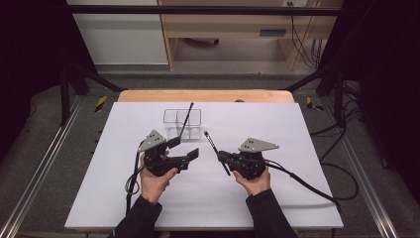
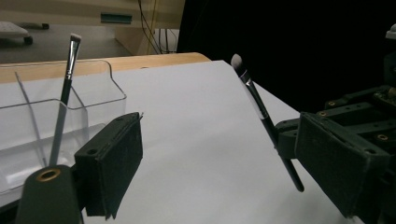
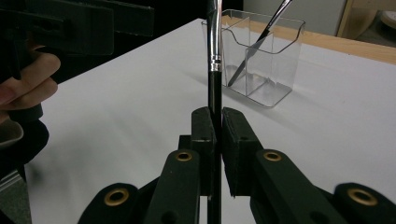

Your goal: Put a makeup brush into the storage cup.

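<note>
A clear plastic organizer [image 1: 182,123] stands near the middle of the white table [image 1: 124,198], with one black-handled brush [image 1: 186,118] leaning in it. My right gripper [image 1: 221,156] is shut on a second makeup brush [image 1: 213,145], whose bristle end tilts up and away. In the right gripper view the jaws [image 3: 218,135] pinch the black handle of that brush [image 3: 214,70], and the organizer [image 3: 275,70] stands beyond it. My left gripper [image 1: 185,148] stands open just in front of the organizer with nothing between its pads [image 2: 112,163]. From there the held brush [image 2: 259,109] appears to the right.
A wooden table edge [image 1: 205,95] runs behind the white surface. Cables [image 1: 307,186] trail from both grippers over the table. A light wooden desk [image 1: 237,29] stands farther back. Dark frame bars flank the table on both sides.
</note>
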{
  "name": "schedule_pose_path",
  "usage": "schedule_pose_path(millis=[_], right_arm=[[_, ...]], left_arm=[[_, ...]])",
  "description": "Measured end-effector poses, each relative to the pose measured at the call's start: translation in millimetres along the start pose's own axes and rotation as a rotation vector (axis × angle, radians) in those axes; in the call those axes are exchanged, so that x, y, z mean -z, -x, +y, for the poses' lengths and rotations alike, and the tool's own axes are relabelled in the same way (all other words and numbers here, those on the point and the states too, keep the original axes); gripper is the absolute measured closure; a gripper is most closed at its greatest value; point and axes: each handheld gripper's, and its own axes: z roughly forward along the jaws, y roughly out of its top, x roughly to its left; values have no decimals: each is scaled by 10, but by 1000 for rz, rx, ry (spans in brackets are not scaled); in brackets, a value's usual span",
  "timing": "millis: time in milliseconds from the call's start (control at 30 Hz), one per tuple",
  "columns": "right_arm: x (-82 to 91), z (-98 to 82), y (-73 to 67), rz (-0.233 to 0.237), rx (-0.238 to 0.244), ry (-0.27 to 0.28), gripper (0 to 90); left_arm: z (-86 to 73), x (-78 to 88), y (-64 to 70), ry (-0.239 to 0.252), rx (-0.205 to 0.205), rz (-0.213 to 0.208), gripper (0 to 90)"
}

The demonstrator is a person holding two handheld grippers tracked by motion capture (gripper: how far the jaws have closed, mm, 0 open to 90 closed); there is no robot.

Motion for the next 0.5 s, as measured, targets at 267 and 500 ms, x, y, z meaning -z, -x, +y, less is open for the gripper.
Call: schedule_pose_path(millis=[267,500], right_arm=[[-20,-9,3,1,-2,-3,842],[-33,-15,-3,2,-8,0,842]], left_arm=[[-41,-123,24,24,38,-30,156],[-59,-197,31,45,70,-46,172]])
